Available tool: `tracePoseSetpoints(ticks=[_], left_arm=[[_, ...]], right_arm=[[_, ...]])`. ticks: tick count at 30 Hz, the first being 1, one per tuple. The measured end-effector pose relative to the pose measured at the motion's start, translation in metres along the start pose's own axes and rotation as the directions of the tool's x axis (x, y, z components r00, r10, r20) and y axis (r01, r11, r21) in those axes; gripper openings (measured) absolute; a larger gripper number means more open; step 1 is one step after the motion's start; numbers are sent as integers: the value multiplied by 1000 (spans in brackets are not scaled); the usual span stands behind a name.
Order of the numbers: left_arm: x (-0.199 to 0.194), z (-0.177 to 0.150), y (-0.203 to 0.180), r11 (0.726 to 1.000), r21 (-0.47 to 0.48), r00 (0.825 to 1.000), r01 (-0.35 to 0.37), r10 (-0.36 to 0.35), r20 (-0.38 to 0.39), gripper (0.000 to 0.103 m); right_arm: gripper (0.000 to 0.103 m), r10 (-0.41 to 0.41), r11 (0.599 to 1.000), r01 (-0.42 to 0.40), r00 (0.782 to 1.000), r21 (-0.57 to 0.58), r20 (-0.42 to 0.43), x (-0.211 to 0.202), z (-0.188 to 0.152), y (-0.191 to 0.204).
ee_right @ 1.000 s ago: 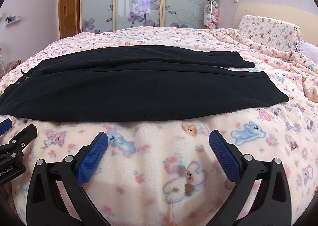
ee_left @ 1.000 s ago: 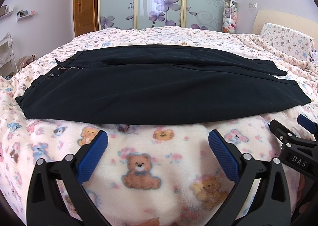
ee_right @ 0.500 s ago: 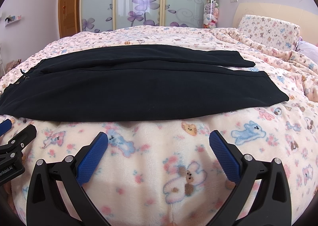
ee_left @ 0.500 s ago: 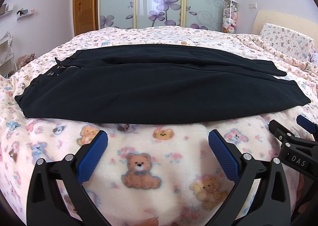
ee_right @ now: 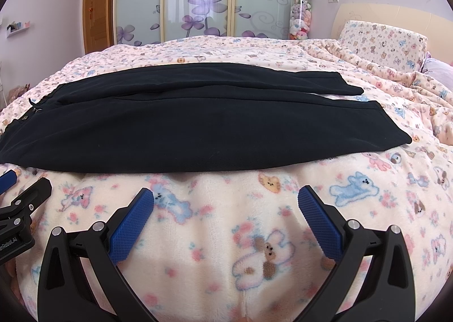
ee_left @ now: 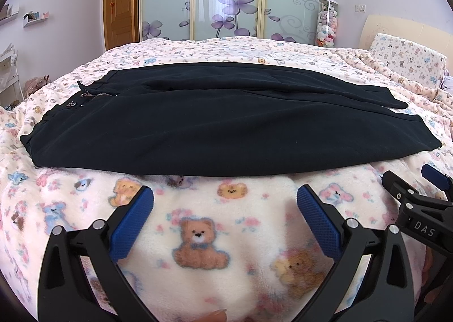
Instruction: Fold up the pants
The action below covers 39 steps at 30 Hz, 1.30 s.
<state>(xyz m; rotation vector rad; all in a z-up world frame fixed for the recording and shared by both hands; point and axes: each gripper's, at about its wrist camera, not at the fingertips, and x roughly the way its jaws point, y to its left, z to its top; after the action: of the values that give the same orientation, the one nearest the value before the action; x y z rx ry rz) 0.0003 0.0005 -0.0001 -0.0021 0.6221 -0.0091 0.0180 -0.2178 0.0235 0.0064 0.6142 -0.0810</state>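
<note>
Black pants [ee_left: 226, 126] lie flat on teddy-bear blanket [ee_left: 198, 237]. Left claw [ee_left: 225, 197] wide, empty. Right claw [ee_right: 225, 197] wide, empty.

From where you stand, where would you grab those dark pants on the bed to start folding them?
Probably at the near long edge of the pants, coming in low from the front. They lie flat and lengthwise across the blanket. The left gripper could pinch near the waistband, the right gripper near the cuffs. Both are open and hold nothing.
</note>
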Motion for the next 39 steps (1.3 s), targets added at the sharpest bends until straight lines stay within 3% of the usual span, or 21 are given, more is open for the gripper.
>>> tracePoseSetpoints(ticks=[26,34,39], left_arm=[[0,0,0,1000,-3,1000,2,-2,-1,101],[0,2,-2,1000,-6,1000,5,-5,-6,101],[0,6,-5,1000,-19,1000,11,-11,-12,101]], right_arm=[[102,3,1000,-3,1000,2,0,-1,0,-1],[102,104,994,-104,995,17,-11,-5,13,-17],[102,148,989,-148,989,-1,-16,-7,46,-26]])
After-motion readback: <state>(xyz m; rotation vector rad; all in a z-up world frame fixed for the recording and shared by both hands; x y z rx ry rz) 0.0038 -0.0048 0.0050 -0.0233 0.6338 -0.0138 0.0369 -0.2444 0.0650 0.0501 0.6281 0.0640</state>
